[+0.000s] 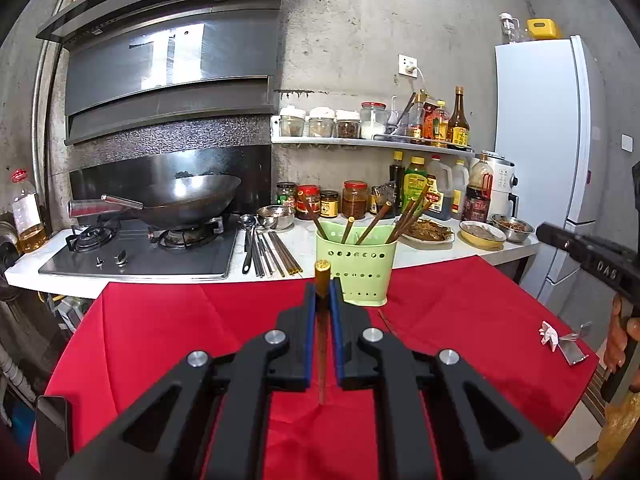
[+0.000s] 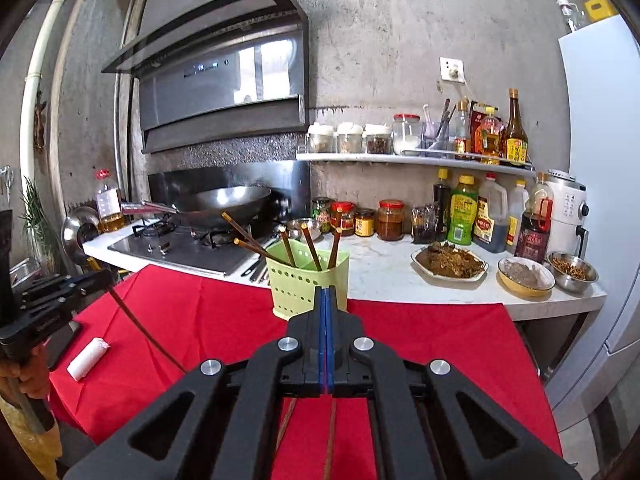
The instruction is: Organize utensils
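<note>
A light green perforated caddy (image 1: pixel 356 272) (image 2: pixel 304 280) stands at the far edge of the red cloth (image 1: pixel 160 328) (image 2: pixel 420 340), with several brown chopsticks (image 1: pixel 404 216) (image 2: pixel 310 248) upright in it. My left gripper (image 1: pixel 322 292) (image 2: pixel 108 280) is shut on one gold-tipped chopstick (image 1: pixel 322 276) (image 2: pixel 148 332), held above the cloth just short of the caddy. My right gripper (image 2: pixel 326 294) (image 1: pixel 540 232) is shut, its blue pads together with nothing seen between them, close in front of the caddy. Two more chopsticks (image 2: pixel 331 436) lie on the cloth beneath it.
Behind the cloth runs a white counter (image 2: pixel 384 264) with a stove and wok (image 1: pixel 192 200), loose metal utensils (image 1: pixel 264 248), dishes of food (image 2: pixel 448 262), jars and bottles. A fridge (image 1: pixel 536 152) stands right. A white roll (image 2: pixel 86 360) and a phone (image 1: pixel 52 432) lie on the cloth's left.
</note>
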A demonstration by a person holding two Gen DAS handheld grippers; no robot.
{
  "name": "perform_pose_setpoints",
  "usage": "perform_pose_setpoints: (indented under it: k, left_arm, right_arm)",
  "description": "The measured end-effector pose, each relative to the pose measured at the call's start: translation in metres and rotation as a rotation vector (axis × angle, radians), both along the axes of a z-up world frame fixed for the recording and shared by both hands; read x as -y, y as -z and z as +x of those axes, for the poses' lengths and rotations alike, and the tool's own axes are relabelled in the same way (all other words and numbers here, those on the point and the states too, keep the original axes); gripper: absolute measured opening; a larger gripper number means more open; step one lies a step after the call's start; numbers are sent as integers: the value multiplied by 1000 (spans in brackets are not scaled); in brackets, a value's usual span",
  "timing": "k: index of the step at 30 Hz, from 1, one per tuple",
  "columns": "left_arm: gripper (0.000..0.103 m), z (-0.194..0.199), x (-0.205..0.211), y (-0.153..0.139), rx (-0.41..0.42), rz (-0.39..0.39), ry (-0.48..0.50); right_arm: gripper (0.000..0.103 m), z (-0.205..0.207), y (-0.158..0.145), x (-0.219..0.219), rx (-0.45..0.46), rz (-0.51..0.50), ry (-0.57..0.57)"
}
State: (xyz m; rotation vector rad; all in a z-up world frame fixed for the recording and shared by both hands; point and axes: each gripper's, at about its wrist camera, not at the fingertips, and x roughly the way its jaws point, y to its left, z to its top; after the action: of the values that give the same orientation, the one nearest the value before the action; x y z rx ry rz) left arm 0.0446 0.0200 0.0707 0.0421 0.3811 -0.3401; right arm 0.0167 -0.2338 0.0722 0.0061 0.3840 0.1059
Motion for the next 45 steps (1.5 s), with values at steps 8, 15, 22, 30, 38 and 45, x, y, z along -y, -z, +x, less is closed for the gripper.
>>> perform_pose_setpoints:
  k: [8,15,22,30,38,45]
  left_arm:
    - [7,-24,2,12,56,6,-11]
    - [7,-48,3,22,66,20,-14]
    - [7,-51,-3,38,-7,4,-9]
    - [7,-52,-7,43,-12,-8,-19]
    - [7,-51,-8,38,0,-16,-20]
    - [7,-46,-7,36,-1,-19,-28]
  right_arm:
    - [28,-16,118,-7,-321,-60,-7]
    - [28,-61,173,-31,-454,-62,-19]
    - [14,-89,177,-30,-465,-49,9]
    - [7,-95,172,-29,-435,-37,14]
    - [6,-69,106,-15,-233,-41,36]
    - [0,-34,57,-1,-97,7,43]
